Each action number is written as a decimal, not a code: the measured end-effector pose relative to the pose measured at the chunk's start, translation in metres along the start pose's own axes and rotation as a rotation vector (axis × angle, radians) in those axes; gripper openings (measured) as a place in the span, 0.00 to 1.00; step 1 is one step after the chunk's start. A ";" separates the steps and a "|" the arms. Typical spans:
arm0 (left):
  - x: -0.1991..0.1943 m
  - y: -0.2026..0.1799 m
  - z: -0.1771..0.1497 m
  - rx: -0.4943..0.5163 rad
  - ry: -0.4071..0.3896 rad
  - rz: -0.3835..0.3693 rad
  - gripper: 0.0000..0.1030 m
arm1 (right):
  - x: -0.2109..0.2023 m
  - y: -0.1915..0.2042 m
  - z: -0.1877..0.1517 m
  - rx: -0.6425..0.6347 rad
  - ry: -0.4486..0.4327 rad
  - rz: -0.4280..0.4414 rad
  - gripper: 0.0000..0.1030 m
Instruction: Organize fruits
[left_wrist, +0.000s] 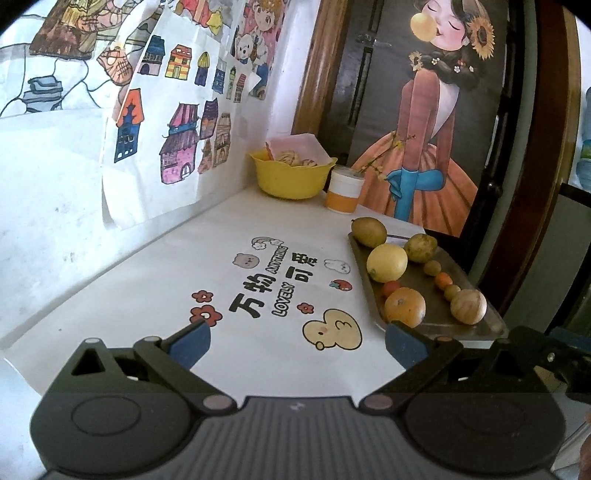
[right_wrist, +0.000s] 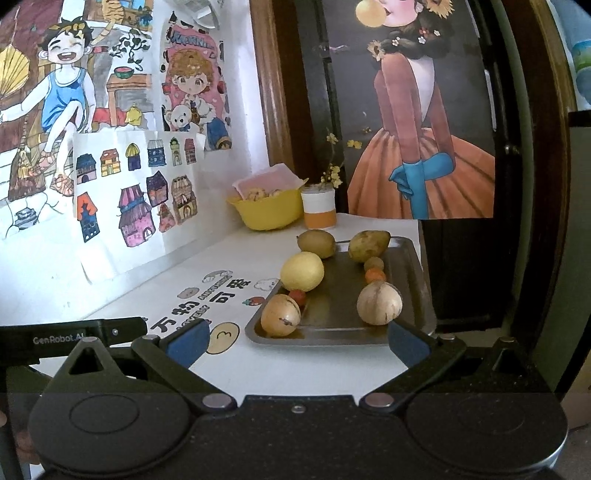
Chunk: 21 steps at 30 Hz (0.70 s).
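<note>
A metal tray (right_wrist: 343, 334) (left_wrist: 439, 325) lies on the white table and holds fruit in two rows. A yellow lemon (right_wrist: 302, 271) (left_wrist: 387, 263), an orange (left_wrist: 405, 307), two green-brown fruits (right_wrist: 316, 243) (right_wrist: 368, 244), a pale round fruit (right_wrist: 379, 302) (left_wrist: 468, 306) and several small orange and green fruits sit in it. My left gripper (left_wrist: 297, 345) hovers open over the table, left of the tray's near corner. My right gripper (right_wrist: 297, 347) is open just before the tray's near edge. Neither holds anything.
A yellow bowl (right_wrist: 269, 210) (left_wrist: 289, 177) with a pink container of snacks and a white-and-orange cup (right_wrist: 318, 206) (left_wrist: 344, 195) stand at the back corner. Drawings cover the left wall; a poster leans behind the tray. The table's right edge runs just beyond the tray.
</note>
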<state>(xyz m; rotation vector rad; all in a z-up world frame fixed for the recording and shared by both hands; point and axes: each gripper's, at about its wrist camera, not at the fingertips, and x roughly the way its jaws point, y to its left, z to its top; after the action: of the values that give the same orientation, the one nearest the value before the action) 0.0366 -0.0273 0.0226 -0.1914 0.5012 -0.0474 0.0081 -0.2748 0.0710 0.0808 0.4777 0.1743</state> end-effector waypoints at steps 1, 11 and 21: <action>0.000 0.000 -0.001 0.002 0.000 -0.001 0.99 | 0.000 0.000 -0.001 0.003 0.002 -0.001 0.99; -0.002 -0.002 -0.004 0.014 0.001 0.000 0.99 | 0.000 -0.005 -0.005 0.025 0.012 -0.011 0.99; -0.002 -0.002 -0.004 0.013 0.002 0.001 0.99 | 0.000 -0.005 -0.006 0.023 0.011 -0.011 0.99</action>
<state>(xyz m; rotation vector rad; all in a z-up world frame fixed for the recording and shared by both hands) 0.0328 -0.0294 0.0206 -0.1785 0.5025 -0.0501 0.0059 -0.2793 0.0657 0.0998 0.4908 0.1581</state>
